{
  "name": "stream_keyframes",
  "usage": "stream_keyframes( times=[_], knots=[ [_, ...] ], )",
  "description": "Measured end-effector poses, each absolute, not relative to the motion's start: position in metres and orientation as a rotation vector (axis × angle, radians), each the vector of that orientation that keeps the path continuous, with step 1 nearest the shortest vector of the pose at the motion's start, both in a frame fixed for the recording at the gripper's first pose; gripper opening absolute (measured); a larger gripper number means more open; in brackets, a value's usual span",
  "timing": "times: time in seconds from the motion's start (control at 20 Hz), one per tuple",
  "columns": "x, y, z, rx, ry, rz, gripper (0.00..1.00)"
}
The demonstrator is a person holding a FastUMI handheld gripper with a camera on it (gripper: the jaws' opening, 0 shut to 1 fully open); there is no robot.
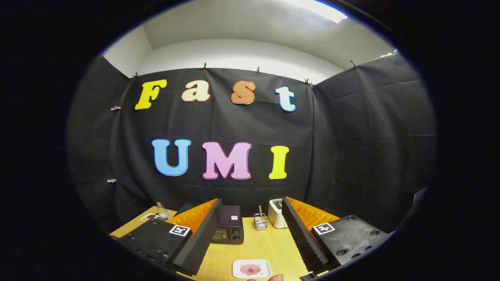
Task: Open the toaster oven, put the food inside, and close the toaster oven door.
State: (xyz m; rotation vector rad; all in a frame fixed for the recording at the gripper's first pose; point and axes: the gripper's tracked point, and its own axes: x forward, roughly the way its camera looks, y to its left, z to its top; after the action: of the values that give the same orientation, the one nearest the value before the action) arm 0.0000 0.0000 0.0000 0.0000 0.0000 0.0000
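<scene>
Right now the hand-held gripper (pixel 250 249) is hovering above the tabletop (pixel 258 244) with its fingers spread wide apart, gripping nothing. Between them a broad lane of bare wood is lying open, running from the near edge straight back towards the booth's cloth wall.

Sitting just ahead of the fingers, near the front edge, is a small white plate (pixel 252 269) with rounded corners, carrying a round pinkish-red piece of food (pixel 250 269) at its middle. A fingertip (pixel 276 277) is peeking in just beside the plate's near corner.

Beyond the fingers, close to the back wall, the toaster oven (pixel 229 226) is standing, partly tucked behind the left finger. It is a dark, boxy thing with its long side running across the tabletop, and its front is facing back towards the gripper. Two round knobs are showing on the right part of that front. Whether the door is fully shut I cannot tell from here.

Just to its right a small wire holder (pixel 260 221) with sticks in it is standing, and next to that a white toaster (pixel 277 213), touching neither. Off to the far left, a clear bottle (pixel 162 212) is standing near the tabletop's left edge.
</scene>
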Motion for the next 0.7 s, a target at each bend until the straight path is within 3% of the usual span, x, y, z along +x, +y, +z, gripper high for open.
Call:
stream_keyframes(
  times=[0.7],
  knots=[
    [0.0022, -0.0024, 0.0024, -0.015, -0.009, -0.002, 0.97]
  ],
)
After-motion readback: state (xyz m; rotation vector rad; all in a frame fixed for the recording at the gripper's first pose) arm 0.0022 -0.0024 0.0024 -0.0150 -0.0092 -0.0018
